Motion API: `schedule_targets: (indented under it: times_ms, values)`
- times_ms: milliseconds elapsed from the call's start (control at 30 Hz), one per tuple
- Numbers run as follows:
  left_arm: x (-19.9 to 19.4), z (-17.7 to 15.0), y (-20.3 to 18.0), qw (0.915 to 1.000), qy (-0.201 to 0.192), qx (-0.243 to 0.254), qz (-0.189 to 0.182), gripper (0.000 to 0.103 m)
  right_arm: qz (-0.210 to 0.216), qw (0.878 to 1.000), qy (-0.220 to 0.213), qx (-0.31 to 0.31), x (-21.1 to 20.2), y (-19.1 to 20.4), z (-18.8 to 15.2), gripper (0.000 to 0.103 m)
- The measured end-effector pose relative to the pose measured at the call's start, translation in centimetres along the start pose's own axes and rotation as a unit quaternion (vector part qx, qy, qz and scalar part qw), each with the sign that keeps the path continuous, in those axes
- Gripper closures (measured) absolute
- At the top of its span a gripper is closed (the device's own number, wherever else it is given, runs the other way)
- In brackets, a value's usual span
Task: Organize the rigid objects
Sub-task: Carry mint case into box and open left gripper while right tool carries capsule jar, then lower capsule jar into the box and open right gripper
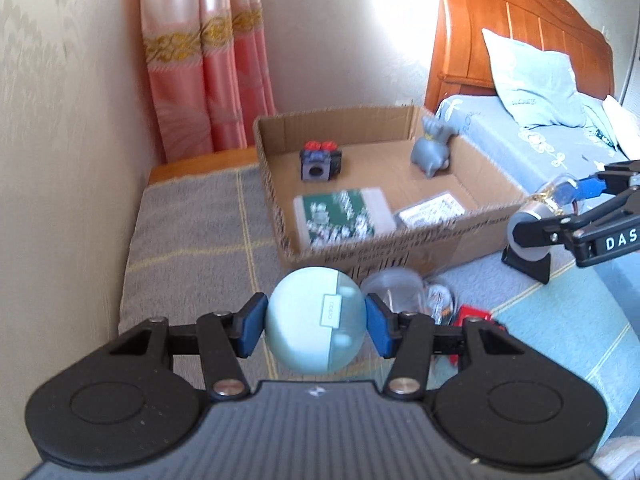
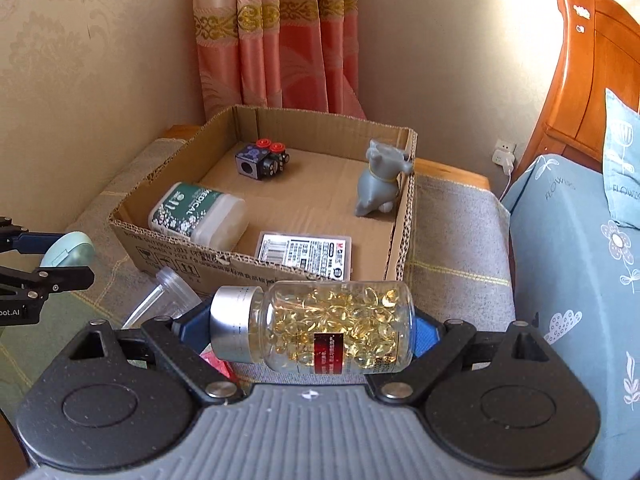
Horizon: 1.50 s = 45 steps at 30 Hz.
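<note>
My left gripper [image 1: 316, 326] is shut on a round pale-green earbud case [image 1: 316, 322], held above the grey blanket in front of the cardboard box [image 1: 400, 246]. My right gripper [image 2: 312, 330] is shut end to end on a clear capsule bottle [image 2: 320, 326] with a silver cap, lying sideways between the blue pads. In the left wrist view the right gripper [image 1: 560, 208] and its bottle [image 1: 552, 196] hang at the right, by the box's near corner. The box [image 2: 180, 256] holds a dark cube toy [image 2: 260, 160], a grey animal figure [image 2: 378, 178], a green-labelled container [image 2: 196, 212] and a flat labelled case [image 2: 306, 252].
A clear plastic cup [image 2: 168, 296] and a red item [image 1: 474, 318] lie on the blanket before the box. A pink curtain [image 2: 276, 40] and wall stand behind. The bed with blue sheet [image 2: 576, 240] and wooden headboard [image 1: 520, 28] is on the right.
</note>
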<state>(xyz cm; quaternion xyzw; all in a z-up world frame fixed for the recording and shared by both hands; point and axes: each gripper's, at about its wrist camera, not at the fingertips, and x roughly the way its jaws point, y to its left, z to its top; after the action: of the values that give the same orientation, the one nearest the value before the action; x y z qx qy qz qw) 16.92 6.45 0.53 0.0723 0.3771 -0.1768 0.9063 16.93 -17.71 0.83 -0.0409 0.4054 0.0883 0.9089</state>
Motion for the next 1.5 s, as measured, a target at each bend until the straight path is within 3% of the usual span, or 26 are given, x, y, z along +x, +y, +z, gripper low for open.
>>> schedule_targets:
  times_ms: [233,400,600,767,800,867,900,1000,1067,1500]
  values:
    - [1.1,5.2,-0.9,0.9989,-0.036,0.030,0.006,0.051,0.008,1.000,-0.028,-0.010,-0.4,-0.3,1.8,0.007]
    - [5.0,8.7,-1.2,0.9991,-0.026,0.032,0.003,0.051,0.010,0.999,-0.032,-0.011,-0.2,-0.4,2.4,0.007]
    - [9.8,9.8,-1.2,0.9994,0.005,0.025,0.022,0.051,0.004,0.999,-0.030,-0.009,-0.1,-0.7,2.5,0.007]
    - [11.2,9.9,-1.0,0.9992,-0.001,0.016,0.036,0.050,-0.003,1.000,-0.029,-0.011,-0.1,-1.1,2.7,0.007]
    - [11.1,9.9,-1.0,0.9991,-0.009,0.014,0.039,0.048,-0.004,1.000,-0.028,-0.012,0.0,-1.1,2.7,0.007]
    - [10.6,10.0,-1.1,0.9987,-0.022,0.015,0.044,0.021,-0.005,1.000,-0.026,-0.013,0.1,-1.2,2.8,0.007]
    - [10.2,10.0,-1.1,0.9982,-0.030,0.014,0.050,0.017,-0.006,1.000,-0.025,-0.014,0.2,-1.1,2.8,0.007]
    - [8.4,9.7,-0.9,0.9977,-0.044,0.008,0.051,0.014,-0.006,0.999,-0.025,-0.019,0.6,-1.1,3.1,0.007]
    - [7.1,9.0,-0.7,0.9977,-0.041,-0.003,0.054,0.007,-0.004,0.999,-0.025,-0.022,0.9,-0.9,3.5,0.007]
    - [-0.3,1.1,0.0,0.9902,-0.016,-0.069,0.120,0.004,0.020,0.999,-0.015,-0.048,5.4,0.8,9.0,0.007]
